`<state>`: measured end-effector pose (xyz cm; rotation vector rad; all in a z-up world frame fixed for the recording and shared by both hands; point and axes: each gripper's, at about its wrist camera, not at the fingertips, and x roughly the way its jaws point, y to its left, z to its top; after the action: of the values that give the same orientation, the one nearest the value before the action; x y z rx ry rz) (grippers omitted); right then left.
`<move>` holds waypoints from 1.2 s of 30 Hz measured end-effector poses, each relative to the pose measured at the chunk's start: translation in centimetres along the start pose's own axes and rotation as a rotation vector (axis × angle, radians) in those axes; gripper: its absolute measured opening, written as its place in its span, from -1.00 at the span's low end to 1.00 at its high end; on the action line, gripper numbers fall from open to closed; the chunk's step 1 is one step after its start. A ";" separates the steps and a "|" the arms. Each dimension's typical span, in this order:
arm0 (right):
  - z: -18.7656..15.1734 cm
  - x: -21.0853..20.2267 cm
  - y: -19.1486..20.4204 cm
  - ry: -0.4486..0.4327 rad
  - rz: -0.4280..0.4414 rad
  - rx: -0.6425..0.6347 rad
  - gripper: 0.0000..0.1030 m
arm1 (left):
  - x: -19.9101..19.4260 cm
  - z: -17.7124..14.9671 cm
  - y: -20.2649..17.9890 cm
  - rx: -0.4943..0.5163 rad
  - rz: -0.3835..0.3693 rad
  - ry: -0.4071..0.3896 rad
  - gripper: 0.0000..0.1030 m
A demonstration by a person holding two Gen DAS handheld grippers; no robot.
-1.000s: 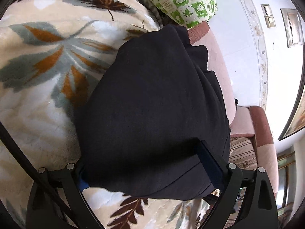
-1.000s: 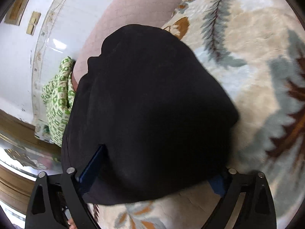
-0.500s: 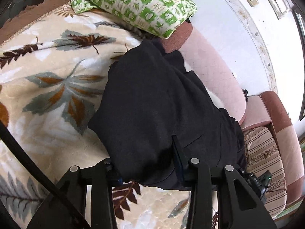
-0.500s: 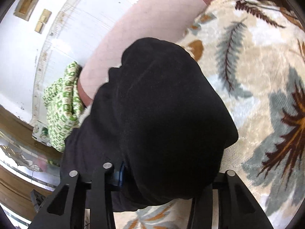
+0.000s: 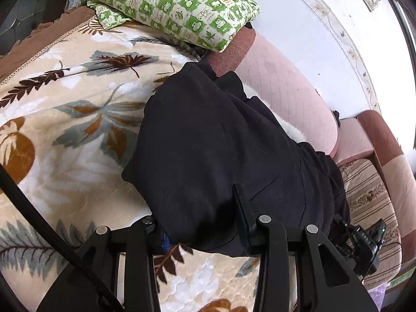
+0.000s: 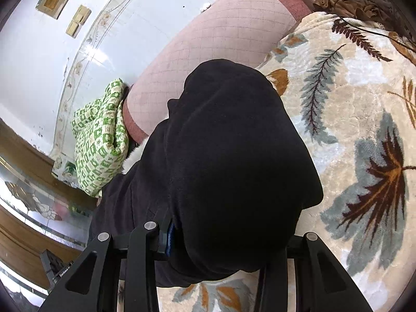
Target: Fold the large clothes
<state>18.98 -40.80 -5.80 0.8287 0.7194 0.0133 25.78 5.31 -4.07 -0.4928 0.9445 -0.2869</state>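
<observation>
A large black garment (image 5: 221, 143) lies bunched on a leaf-patterned blanket (image 5: 65, 130), reaching back to the pink sofa backrest. It also fills the middle of the right wrist view (image 6: 234, 169). My left gripper (image 5: 200, 223) is shut on the garment's near edge, the cloth bulging between its fingers (image 5: 241, 213). My right gripper (image 6: 215, 236) is shut on the near edge at the other side; the cloth hides its right finger. The other gripper's black body (image 5: 364, 239) shows at the right of the left wrist view.
A green-and-white patterned pillow (image 5: 176, 5) lies at the back of the blanket, also in the right wrist view (image 6: 101, 140). The pink quilted sofa backrest (image 5: 286, 98) runs along a white wall. A striped seat cushion (image 5: 371, 202) lies to the right.
Both grippers' jaws have closed from wide open onto the garment's near edge. Both have drawn back and up, so more of the pillow, backrest and blanket shows.
</observation>
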 end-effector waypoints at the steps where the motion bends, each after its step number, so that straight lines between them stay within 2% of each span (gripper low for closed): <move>1: -0.1 -0.2 0.0 0.003 -0.001 -0.003 -0.19 | -0.2 -0.3 -0.1 0.006 0.004 -0.001 -0.28; 16: -1.8 -0.4 -0.4 0.034 -0.041 -0.027 -0.19 | -0.9 -2.0 0.0 0.069 0.082 0.008 -0.28; 25: -1.7 0.3 -1.5 0.075 -0.068 -0.015 -0.10 | -0.2 -2.1 1.0 0.053 0.090 0.063 -0.23; 30: -2.0 0.6 -2.4 0.114 -0.063 0.009 0.08 | -0.2 -2.5 1.2 0.086 0.114 0.083 -0.19; 33: -1.9 0.4 -3.2 0.127 -0.057 0.042 0.20 | -0.9 -2.1 1.8 0.100 0.096 0.105 -0.19; 36: -1.6 -0.7 -3.8 0.099 -0.081 0.051 0.35 | -2.2 -1.1 3.1 0.072 0.094 0.081 -0.18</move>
<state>16.51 -42.60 -8.67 0.8512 0.8492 -0.0366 23.74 8.68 -4.67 -0.3720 1.0299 -0.2567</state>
